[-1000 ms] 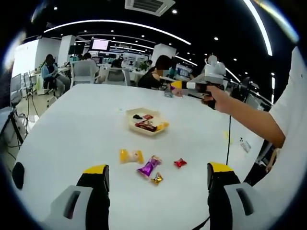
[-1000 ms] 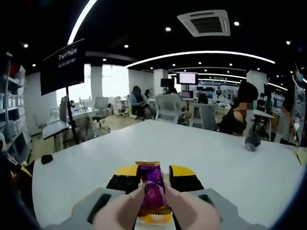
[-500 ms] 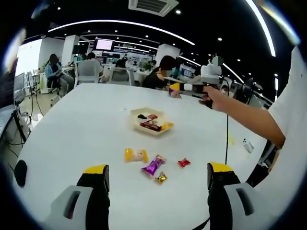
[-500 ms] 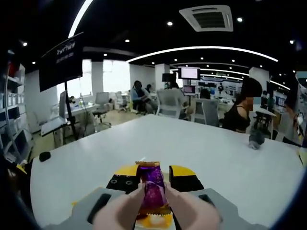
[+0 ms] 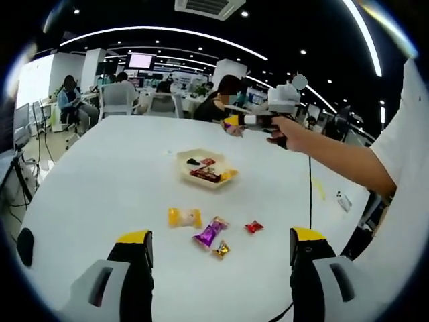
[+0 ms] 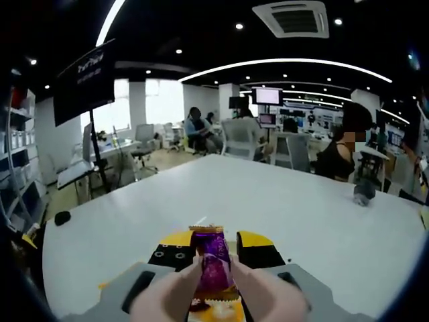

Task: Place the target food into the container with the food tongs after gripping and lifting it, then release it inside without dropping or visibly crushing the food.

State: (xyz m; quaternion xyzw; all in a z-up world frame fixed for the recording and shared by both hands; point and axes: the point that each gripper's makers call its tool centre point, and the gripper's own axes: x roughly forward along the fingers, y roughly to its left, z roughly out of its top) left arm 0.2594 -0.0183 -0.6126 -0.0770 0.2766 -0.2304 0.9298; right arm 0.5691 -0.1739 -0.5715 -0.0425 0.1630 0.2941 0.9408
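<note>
Left claw (image 5: 219,249) open above candies (image 5: 209,233) on table (image 5: 100,174); container (image 5: 204,169) beyond.

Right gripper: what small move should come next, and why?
Probably bring the right gripper down toward the tray: it is shut on a purple candy, held up beyond the tray's far side in the left gripper view, so lowering comes before release.

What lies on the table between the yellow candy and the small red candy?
In the left gripper view, a purple candy lies between the yellow candy and the red candy; a gold candy sits nearer.
</note>
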